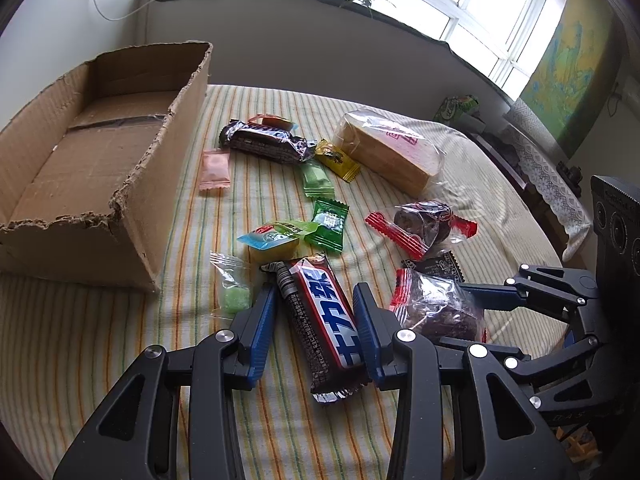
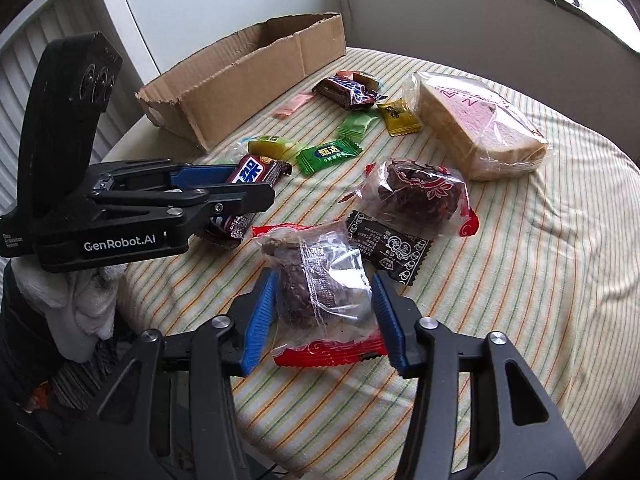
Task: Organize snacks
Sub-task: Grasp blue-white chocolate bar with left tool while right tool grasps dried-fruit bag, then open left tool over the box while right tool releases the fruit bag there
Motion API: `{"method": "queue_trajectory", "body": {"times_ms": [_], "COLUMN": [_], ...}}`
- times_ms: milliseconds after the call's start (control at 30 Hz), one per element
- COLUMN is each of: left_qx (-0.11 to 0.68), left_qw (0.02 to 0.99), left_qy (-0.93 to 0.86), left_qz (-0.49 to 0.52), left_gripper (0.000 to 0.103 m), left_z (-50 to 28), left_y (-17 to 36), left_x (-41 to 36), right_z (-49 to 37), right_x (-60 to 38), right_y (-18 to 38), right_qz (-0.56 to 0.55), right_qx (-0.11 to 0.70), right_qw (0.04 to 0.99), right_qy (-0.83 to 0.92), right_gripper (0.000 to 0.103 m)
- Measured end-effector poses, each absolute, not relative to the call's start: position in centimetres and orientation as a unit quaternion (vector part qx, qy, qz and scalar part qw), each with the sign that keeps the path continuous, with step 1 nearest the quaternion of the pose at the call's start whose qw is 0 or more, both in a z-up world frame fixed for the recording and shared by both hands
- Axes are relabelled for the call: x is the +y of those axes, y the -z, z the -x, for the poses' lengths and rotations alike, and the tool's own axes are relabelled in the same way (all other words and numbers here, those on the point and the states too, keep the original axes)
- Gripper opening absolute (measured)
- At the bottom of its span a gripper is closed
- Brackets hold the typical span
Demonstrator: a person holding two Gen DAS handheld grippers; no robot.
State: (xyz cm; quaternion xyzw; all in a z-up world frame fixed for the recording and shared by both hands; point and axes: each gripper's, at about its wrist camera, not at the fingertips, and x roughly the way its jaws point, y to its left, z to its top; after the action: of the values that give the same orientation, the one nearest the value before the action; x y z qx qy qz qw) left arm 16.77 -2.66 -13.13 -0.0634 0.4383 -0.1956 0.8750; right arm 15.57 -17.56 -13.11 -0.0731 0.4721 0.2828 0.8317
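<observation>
Choc bar, brown wrapper w/ blue-white logo, between left gripper pads.

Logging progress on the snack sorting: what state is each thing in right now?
Box: open, empty as far as visible.
Chocolate bar: wrapped, flat between left gripper jaws.
Cake: wrapped, between right gripper jaws.
Second cake: wrapped, untouched.
Bread: bagged, untouched.
Candies: wrapped, scattered on cloth.

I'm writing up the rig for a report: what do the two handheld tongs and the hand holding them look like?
Both tongs, left and right, have black linkage arms with silver rivets and blue ribbed pads. The left one's body reads "GenRobot.AI" in white. A white glove covers the hand holding it.
</observation>
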Motion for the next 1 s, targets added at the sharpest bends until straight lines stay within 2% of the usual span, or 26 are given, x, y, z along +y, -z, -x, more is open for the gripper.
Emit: {"method": "queue_trajectory", "body": {"times_ms": [133,267,467,567,600,700,767,800,867,1000], "left_qx": [0.43,0.422,0.424,0.422,0.419,0.408,0.403,0.4,0.398,0.399], "left_qw": [0.881,0.884,0.882,0.884,0.886,0.893,0.896,0.899,0.901,0.9], "left_qy": [0.194,0.198,0.204,0.202,0.199,0.19,0.181,0.173,0.167,0.174], "left_qz": [0.043,0.029,0.019,0.009,0.002,-0.027,-0.041,-0.046,-0.044,-0.03], "left_gripper": [0.036,0.032,0.031,0.049,0.059,0.061,0.055,0.043,0.027,0.027], "left_z": [-16.4,-16.0,-15.9,-15.7,-15.5,-15.0,-15.0,-15.0,-15.1,-15.1], "left_y": [13.1,13.2,13.3,13.2,13.2,13.5,13.6,13.7,13.6,13.4], "left_x": [-3.1,-3.4,-3.7,-4.0,-4.2,-4.8,-5.0,-5.0,-4.6,-4.1], "right_z": [-15.2,-15.0,-14.6,-14.4,-14.4,-14.4,-14.3,-14.3,-14.1,-13.9], "right_x": [-17.3,-18.8,-19.3,-19.2,-19.3,-19.4,-19.4,-19.4,-19.4,-19.4], "right_y": [13.1,13.2,13.2,13.1,13.1,13.1,13.1,13.1,13.1,12.7], "right_qz": [0.081,0.056,0.046,0.045,0.045,0.042,0.042,0.043,0.044,0.039], "right_qx": [0.469,0.471,0.473,0.473,0.473,0.474,0.473,0.472,0.472,0.47], "right_qw": [0.836,0.84,0.842,0.843,0.843,0.843,0.844,0.845,0.846,0.848], "right_qy": [-0.272,-0.262,-0.254,-0.253,-0.252,-0.251,-0.249,-0.248,-0.245,-0.243], "right_gripper": [0.045,0.044,0.044,0.044,0.044,0.044,0.044,0.044,0.044,0.044]}}
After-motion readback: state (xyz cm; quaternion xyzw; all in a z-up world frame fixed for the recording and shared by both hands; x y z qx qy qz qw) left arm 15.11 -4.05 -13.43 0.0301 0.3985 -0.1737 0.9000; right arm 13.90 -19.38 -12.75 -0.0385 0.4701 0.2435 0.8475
